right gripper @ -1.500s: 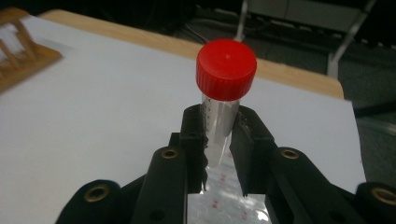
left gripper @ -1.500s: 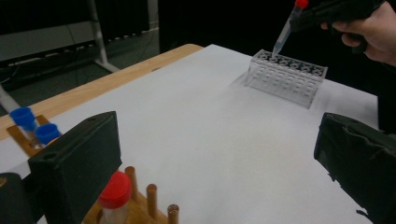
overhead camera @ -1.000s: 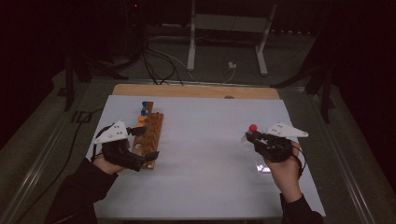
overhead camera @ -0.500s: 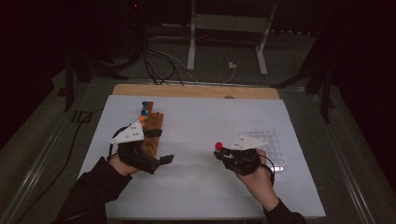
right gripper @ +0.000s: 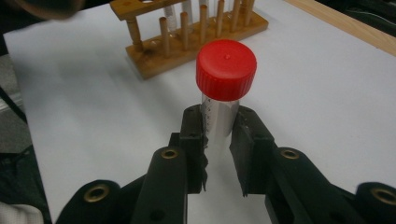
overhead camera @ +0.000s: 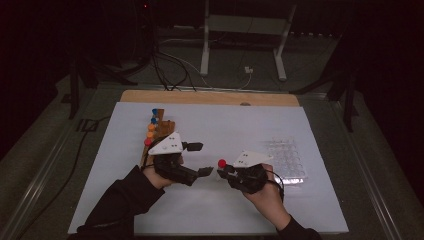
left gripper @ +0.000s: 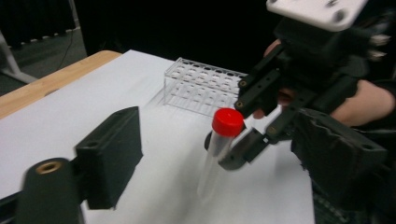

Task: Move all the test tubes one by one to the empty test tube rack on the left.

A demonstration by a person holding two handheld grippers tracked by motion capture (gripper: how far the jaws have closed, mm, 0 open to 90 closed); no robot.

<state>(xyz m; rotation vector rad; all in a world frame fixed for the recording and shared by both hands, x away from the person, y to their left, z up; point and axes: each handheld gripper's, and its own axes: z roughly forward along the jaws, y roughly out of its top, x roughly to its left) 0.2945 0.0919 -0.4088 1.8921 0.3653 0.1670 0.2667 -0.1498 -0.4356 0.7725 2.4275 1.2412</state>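
Note:
A clear tube with a red cap (right gripper: 226,70) stands upright in my right gripper (right gripper: 217,126), whose jaws are shut on its body just under the cap. In the high view the right gripper (overhead camera: 225,170) holds the tube (overhead camera: 221,163) mid-table, facing my left gripper (overhead camera: 198,159). In the left gripper view the tube (left gripper: 219,140) stands between the two black jaws of the left gripper (left gripper: 224,154). Those jaws have just been closing, and their pads stay apart from the tube.
A wooden rack (overhead camera: 162,129) with several coloured-cap tubes stands behind the left hand; it also appears in the right gripper view as the wooden rack (right gripper: 187,42). A clear plastic rack (overhead camera: 288,159) lies right of the right hand. A wooden board (overhead camera: 210,97) edges the far side.
Both hands have come together at the middle of the table. The right gripper carried the red-capped tube leftward from the clear rack; the left gripper moved right, away from the wooden rack, and its jaws narrowed.

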